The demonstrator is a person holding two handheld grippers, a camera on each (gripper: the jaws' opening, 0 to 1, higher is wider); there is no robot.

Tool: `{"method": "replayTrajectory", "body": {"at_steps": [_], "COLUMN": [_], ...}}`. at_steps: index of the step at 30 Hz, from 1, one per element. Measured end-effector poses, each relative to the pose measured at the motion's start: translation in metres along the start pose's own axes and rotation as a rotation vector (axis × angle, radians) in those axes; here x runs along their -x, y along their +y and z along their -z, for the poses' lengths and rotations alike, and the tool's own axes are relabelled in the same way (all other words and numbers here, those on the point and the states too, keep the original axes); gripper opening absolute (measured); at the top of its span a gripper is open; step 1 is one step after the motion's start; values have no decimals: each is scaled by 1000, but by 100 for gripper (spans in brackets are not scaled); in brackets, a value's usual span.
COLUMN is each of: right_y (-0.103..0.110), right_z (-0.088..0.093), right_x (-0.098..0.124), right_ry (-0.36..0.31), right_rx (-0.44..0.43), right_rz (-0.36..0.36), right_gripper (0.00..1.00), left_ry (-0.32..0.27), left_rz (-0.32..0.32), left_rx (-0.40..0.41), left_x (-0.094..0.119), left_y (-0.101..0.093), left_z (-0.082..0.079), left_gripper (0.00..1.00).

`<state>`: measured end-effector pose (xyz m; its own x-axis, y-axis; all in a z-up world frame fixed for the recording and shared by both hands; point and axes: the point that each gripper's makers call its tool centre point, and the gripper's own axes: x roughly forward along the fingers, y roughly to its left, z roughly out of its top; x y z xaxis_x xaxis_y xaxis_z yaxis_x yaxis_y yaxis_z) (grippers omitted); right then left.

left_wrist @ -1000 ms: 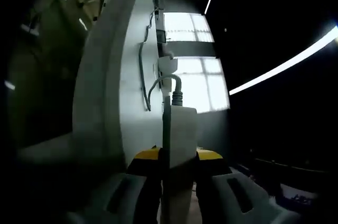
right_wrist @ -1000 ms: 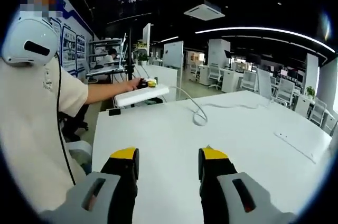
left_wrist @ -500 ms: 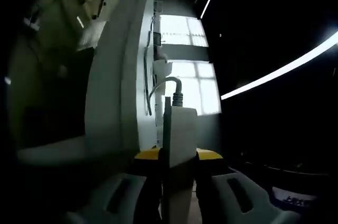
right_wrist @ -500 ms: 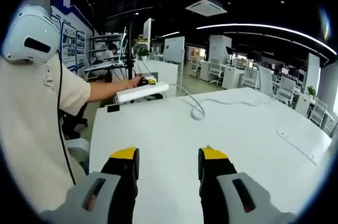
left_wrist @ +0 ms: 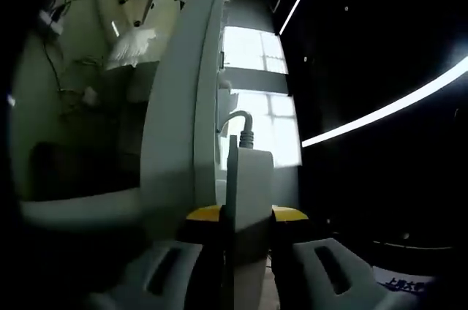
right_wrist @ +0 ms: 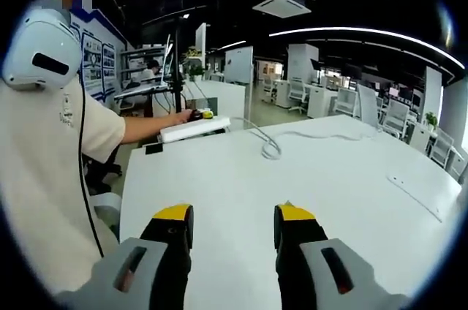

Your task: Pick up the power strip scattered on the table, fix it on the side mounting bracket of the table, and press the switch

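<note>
The white power strip (left_wrist: pixel 247 193) stands up between the jaws of my left gripper (left_wrist: pixel 246 216), which is shut on it. Its grey cable (left_wrist: pixel 238 120) leaves the strip's far end. Right beside the strip runs the table's edge (left_wrist: pixel 183 105), seen edge-on in this rolled view. In the right gripper view the same power strip (right_wrist: pixel 194 129) is level at the table's far left edge, held by the left gripper (right_wrist: pixel 201 114) in the person's hand. The cable (right_wrist: pixel 272 148) loops across the table top. My right gripper (right_wrist: pixel 232 226) hovers open over the white table (right_wrist: pixel 241 186), holding nothing.
A person in a beige shirt (right_wrist: pixel 51 171) with white headphones stands at the table's left side. A small black piece (right_wrist: pixel 153 148) sits at the table edge below the strip. A flat white strip (right_wrist: pixel 413 194) lies at the right. Desks and chairs stand behind.
The left gripper view has swung: the table now reads more edge-on and closer beside the held strip. The right gripper stays open and almost still.
</note>
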<state>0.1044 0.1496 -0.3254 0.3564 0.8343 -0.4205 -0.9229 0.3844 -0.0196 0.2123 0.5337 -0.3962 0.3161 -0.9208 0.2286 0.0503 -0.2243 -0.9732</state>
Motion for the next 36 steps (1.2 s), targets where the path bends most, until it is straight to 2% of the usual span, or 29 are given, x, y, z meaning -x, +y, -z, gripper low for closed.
{"method": "replayTrajectory", "body": {"at_steps": [8,16,21,28,32,36], "right_y": [1,3,3,8,11,12], "right_z": [0,0,-1,-2,-1,0], "right_x": [-5,-7,-8,-9,-11,-14], "right_ry": [5,9,7,4,6,12], "right_rx": [0,4,6,7,5,5], "right_rz": [-1,-6,-1,-11,-25,-32], "right_gripper": [40,40,39,39,39,39], "left_ry": [-6,-2,0,-6,-6,1], "left_rz": [-27,-35,-36,-23,-30,-36], "left_rx": [19,30,33,13,6,23], "left_x": [-13,-15,-12,-11,-4,-2], "left_y": [9,15,20,20,21,25], "left_z": [16,24,16,14,6,5], "left_gripper": [26,26,26,26,26,26]}}
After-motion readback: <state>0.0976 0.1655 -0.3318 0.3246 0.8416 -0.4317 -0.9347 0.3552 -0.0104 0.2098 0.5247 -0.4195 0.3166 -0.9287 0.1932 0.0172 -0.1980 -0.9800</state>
